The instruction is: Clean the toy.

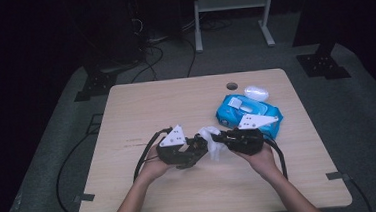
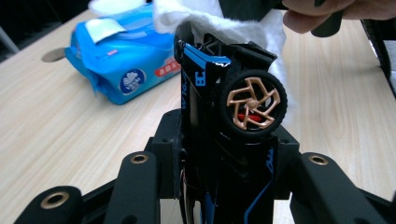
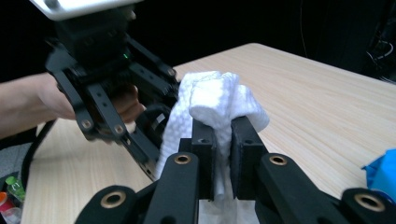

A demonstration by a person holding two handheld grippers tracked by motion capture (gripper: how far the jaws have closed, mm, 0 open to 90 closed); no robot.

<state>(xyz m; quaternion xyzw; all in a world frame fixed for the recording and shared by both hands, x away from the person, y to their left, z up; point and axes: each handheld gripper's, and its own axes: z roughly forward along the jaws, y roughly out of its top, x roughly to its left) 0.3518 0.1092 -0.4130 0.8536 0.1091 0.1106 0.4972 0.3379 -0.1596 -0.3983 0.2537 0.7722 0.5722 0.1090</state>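
Observation:
My left gripper (image 2: pixel 224 149) is shut on a black and blue toy car (image 2: pixel 219 93) with a bronze-spoked wheel (image 2: pixel 253 101), held nose up. My right gripper (image 3: pixel 223 144) is shut on a white wet wipe (image 3: pixel 215 105), which lies bunched against the car's far end (image 2: pixel 233 23). In the high view the left gripper (image 1: pixel 191 148) and the right gripper (image 1: pixel 223 141) face each other over the middle of the table, with the wipe (image 1: pixel 212 143) between them. In the right gripper view the left gripper (image 3: pixel 107 98) stands just behind the wipe.
A blue pack of wet wipes (image 1: pixel 246 113) lies to the right behind the hands, with a white lid-like object (image 1: pixel 255 92) beyond it. A cable hole (image 1: pixel 232 86) sits near the table's far edge (image 1: pixel 194 78). Cables trail from both grippers.

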